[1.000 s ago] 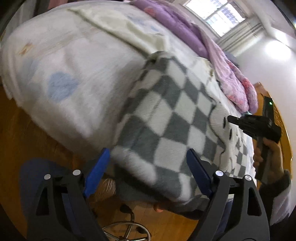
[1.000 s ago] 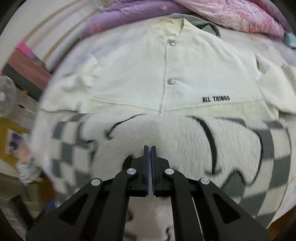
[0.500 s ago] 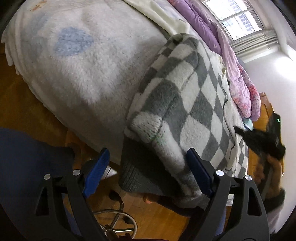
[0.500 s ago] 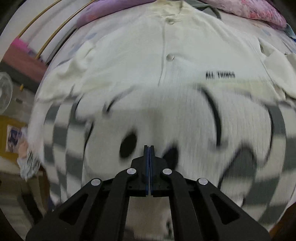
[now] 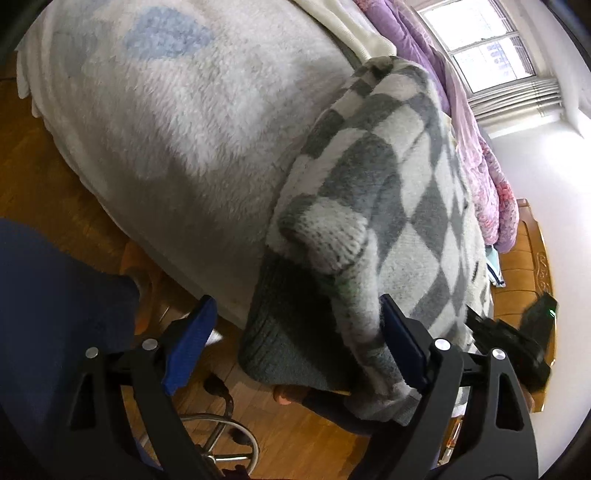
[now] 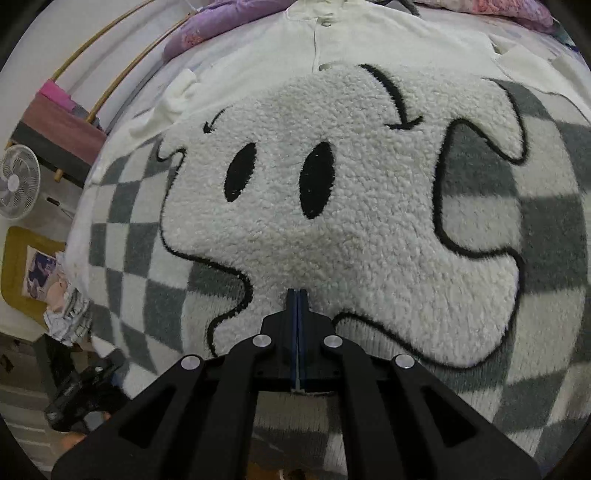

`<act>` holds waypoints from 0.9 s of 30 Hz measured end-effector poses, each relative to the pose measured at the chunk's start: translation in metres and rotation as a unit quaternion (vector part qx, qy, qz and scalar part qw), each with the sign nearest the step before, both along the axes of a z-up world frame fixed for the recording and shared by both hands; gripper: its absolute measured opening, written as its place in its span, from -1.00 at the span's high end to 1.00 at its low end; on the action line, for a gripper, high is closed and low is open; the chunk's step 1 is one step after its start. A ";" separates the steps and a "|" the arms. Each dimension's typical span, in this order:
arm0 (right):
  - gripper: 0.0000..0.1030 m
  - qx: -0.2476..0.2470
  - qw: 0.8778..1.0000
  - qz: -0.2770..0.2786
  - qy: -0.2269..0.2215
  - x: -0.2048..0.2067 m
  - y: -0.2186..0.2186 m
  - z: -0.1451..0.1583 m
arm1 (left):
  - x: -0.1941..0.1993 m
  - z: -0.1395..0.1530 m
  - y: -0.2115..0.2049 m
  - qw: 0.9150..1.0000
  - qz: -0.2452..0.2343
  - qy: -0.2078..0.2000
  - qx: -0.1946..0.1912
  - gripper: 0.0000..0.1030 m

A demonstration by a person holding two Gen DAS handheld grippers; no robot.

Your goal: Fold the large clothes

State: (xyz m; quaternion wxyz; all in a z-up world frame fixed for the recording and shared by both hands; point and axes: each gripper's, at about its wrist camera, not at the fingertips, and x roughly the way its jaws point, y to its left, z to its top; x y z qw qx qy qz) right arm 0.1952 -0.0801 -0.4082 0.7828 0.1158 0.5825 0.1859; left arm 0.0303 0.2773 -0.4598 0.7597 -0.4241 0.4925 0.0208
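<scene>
Nearest the left camera, the left gripper (image 5: 295, 339) stands spread wide, its blue pads either side of the sweater's (image 5: 388, 192) hanging sleeve end and grey cuff (image 5: 295, 332), not yet pressing on them. The checkered sweater lies face up on the bed (image 5: 166, 110), its left edge draped over the bed's side above the wood floor (image 5: 55, 166). The step in hand looks like taking the sleeve to fold it in over the body. To do it well, the pads should close on the knit just above the cuff, catching both layers, then lift clear of the bed's edge before carrying it across. In the right view, the right gripper (image 6: 297, 295) is pressed together, holding nothing, low over the white fleece face (image 6: 332, 229); it could pin the body flat. Beyond lies a cream shirt (image 6: 388, 40), then purple bedding (image 6: 207, 33).
</scene>
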 end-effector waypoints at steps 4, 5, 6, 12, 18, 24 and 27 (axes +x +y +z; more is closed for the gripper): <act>1.00 0.001 1.000 0.006 0.006 -0.026 -0.005 -0.003 | -0.003 -0.006 -0.003 1.000 0.009 -0.003 -0.002 -0.69; 1.00 0.004 1.000 0.004 0.000 -0.032 -0.007 -0.007 | -0.002 -0.005 -0.003 1.000 0.007 -0.005 0.005 -0.69; 1.00 0.005 1.000 0.004 -0.003 -0.034 -0.008 -0.011 | -0.001 -0.004 -0.004 1.000 0.002 -0.008 0.012 -0.69; 1.00 0.016 1.000 -0.004 -0.016 -0.032 -0.008 -0.020 | 0.004 -0.001 -0.011 1.000 -0.004 -0.017 -0.009 -0.34; 0.94 0.026 0.999 -0.002 -0.028 -0.046 -0.013 -0.012 | 0.002 0.001 -0.014 0.999 -0.004 -0.028 -0.025 0.11; 0.65 0.039 0.996 0.025 -0.069 -0.074 0.004 0.004 | -0.002 0.027 -0.018 0.998 -0.015 -0.052 -0.025 0.48; 0.25 0.045 0.990 0.056 -0.122 -0.092 0.020 0.022 | -0.002 0.052 -0.023 0.996 -0.023 -0.081 -0.029 0.50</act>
